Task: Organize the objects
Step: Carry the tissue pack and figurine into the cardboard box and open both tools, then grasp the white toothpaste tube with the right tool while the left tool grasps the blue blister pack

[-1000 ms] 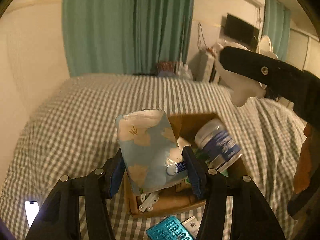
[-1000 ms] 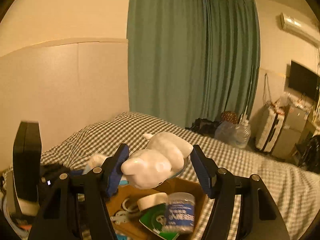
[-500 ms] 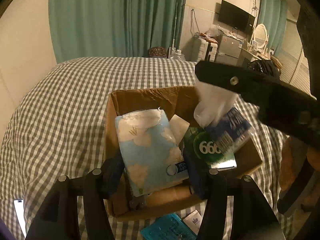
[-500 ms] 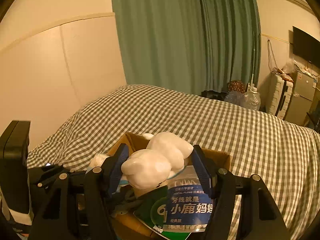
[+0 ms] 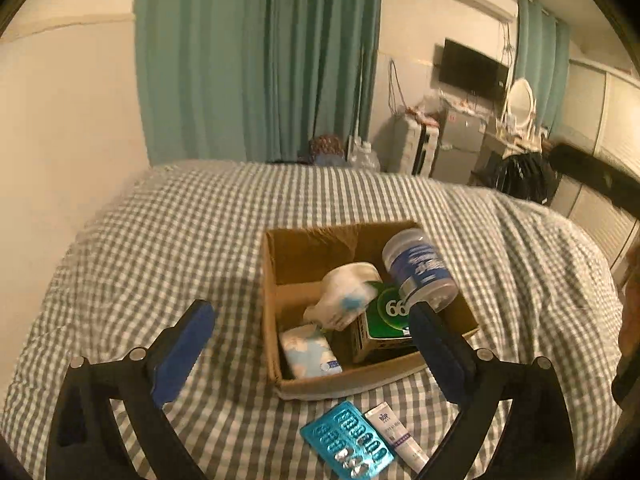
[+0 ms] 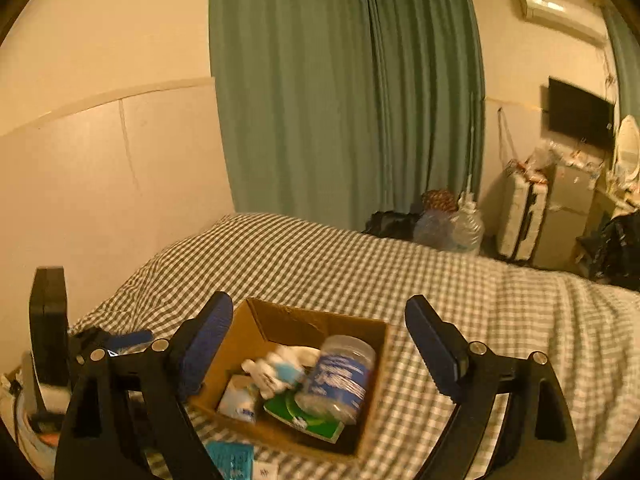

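Observation:
A cardboard box (image 5: 272, 304) sits on the checked bed (image 5: 160, 240). Inside lie a blue floral tissue pack (image 5: 308, 350), a white plush toy (image 5: 344, 292), a green box (image 5: 390, 314) and a clear jar with a blue label (image 5: 420, 272). My left gripper (image 5: 308, 344) is open and empty above the box's near side. My right gripper (image 6: 320, 344) is open and empty above the box (image 6: 376, 392); the toy (image 6: 276, 370), jar (image 6: 340, 380) and tissue pack (image 6: 238, 398) show below it.
A teal blister pack (image 5: 348, 440) and a small white tube (image 5: 396, 436) lie on the bed in front of the box. A wall runs along the bed's left side. Green curtains (image 5: 260, 60), a suitcase and furniture stand beyond the bed.
Both grippers opened and pulled back. The tissue pack dropped from the left gripper into the box, and the white plush toy dropped from the right gripper into the box.

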A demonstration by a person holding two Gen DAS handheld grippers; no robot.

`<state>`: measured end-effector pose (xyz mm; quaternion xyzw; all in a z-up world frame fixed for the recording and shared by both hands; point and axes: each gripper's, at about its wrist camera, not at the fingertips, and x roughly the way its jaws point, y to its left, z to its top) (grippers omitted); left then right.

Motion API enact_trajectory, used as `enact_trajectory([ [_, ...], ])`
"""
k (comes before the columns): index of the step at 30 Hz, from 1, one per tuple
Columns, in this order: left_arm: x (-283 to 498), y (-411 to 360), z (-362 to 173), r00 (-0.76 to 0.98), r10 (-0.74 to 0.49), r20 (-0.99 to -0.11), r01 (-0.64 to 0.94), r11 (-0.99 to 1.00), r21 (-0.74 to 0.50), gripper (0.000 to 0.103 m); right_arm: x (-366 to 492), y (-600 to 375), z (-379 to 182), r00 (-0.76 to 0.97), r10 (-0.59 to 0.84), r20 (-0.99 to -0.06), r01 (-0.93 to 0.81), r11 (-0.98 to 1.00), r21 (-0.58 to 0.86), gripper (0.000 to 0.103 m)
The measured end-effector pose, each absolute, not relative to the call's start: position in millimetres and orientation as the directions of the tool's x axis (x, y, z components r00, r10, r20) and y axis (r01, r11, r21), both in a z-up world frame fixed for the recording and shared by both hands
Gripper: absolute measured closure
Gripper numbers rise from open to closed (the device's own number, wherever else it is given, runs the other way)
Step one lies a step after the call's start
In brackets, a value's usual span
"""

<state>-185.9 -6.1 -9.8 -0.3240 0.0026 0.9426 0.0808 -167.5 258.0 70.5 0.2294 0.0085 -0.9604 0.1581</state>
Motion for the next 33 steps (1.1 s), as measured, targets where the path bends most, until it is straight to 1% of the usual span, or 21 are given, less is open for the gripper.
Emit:
enact_trajectory([
  [3, -160, -14, -2, -0.807, 0.123, -0.578, -0.138, -0.99, -0.018, 0.001, -132, 266, 78, -0.857, -0.297, -0.421, 0.317, -0.948, 0.023, 0.015],
  [6, -137, -14, -8, -0.825, 0.083, -0.559, -0.099, -0.995, -0.001, 0.0, -101, 270, 66, -0.852, -0.298, -0.43, 0.336, -0.942, -0.013, 0.015],
  [10, -120, -6, -34, -0.813, 0.005, -0.582, -0.036, -0.998, 0.042, 0.0, -76, 271, 28, -0.833, -0.296, -0.468, 0.326, -0.945, 0.017, 0.015],
  [13, -116, -1, -67, -0.781, 0.021, -0.624, -0.024, -1.0, -0.004, 0.0, -70, 272, -12, -0.822, -0.284, -0.494, 0.302, -0.952, 0.044, 0.015],
  [15, -115, 4, -93, -0.762, 0.021, -0.647, -0.024, -1.0, -0.004, 0.0, -72, 264, -37, -0.8, -0.272, -0.535, 0.291, -0.955, 0.051, 0.015],
  [18, -122, 10, -126, -0.733, -0.003, -0.68, -0.04, -0.998, 0.048, 0.0, -82, 253, -78, -0.744, -0.249, -0.621, 0.293, -0.956, 0.033, 0.015],
  [19, -125, 10, -138, -0.716, -0.026, -0.698, -0.035, -0.997, 0.073, 0.0, -83, 249, -87, -0.737, -0.233, -0.634, 0.285, -0.958, 0.021, 0.015],
  [22, -131, 1, -150, -0.691, -0.039, -0.722, -0.013, -0.998, 0.067, 0.0, -92, 238, -113, -0.706, -0.197, -0.68, 0.289, -0.957, -0.022, 0.015],
  [24, -131, -7, -153, -0.691, -0.063, -0.72, 0.024, -0.998, 0.065, 0.0, -96, 232, -126, -0.67, -0.21, -0.712, 0.309, -0.951, -0.011, 0.015],
  [25, -131, -9, -155, -0.688, -0.061, -0.723, 0.027, -0.998, 0.059, 0.0, -98, 230, -134, -0.65, -0.218, -0.728, 0.318, -0.948, -0.001, 0.017],
  [27, -131, -11, -159, -0.68, -0.052, -0.732, 0.027, -0.999, 0.047, 0.0, -103, 224, -149, -0.599, -0.235, -0.766, 0.34, -0.94, 0.023, 0.029],
  [29, -130, -12, -159, -0.678, -0.051, -0.733, 0.028, -0.999, 0.044, 0.0, -106, 218, -162, -0.553, -0.246, -0.796, 0.356, -0.933, 0.042, 0.033],
  [30, -130, -12, -160, -0.677, -0.047, -0.735, 0.025, -0.999, 0.041, 0.0, -107, 215, -167, -0.537, -0.247, -0.806, 0.362, -0.931, 0.045, 0.037],
  [31, -132, -13, -160, -0.674, -0.045, -0.737, 0.024, -0.999, 0.04, 0.0, -106, 214, -172, -0.524, -0.25, -0.814, 0.368, -0.928, 0.049, 0.039],
  [32, -132, -13, -162, -0.671, -0.045, -0.74, 0.023, -0.999, 0.039, 0.0, -106, 212, -175, -0.514, -0.25, -0.821, 0.374, -0.926, 0.048, 0.044],
  [33, -133, -12, -162, -0.668, -0.042, -0.743, 0.02, -0.999, 0.039, 0.0, -106, 211, -177, -0.51, -0.244, -0.825, 0.38, -0.924, 0.039, 0.051],
])
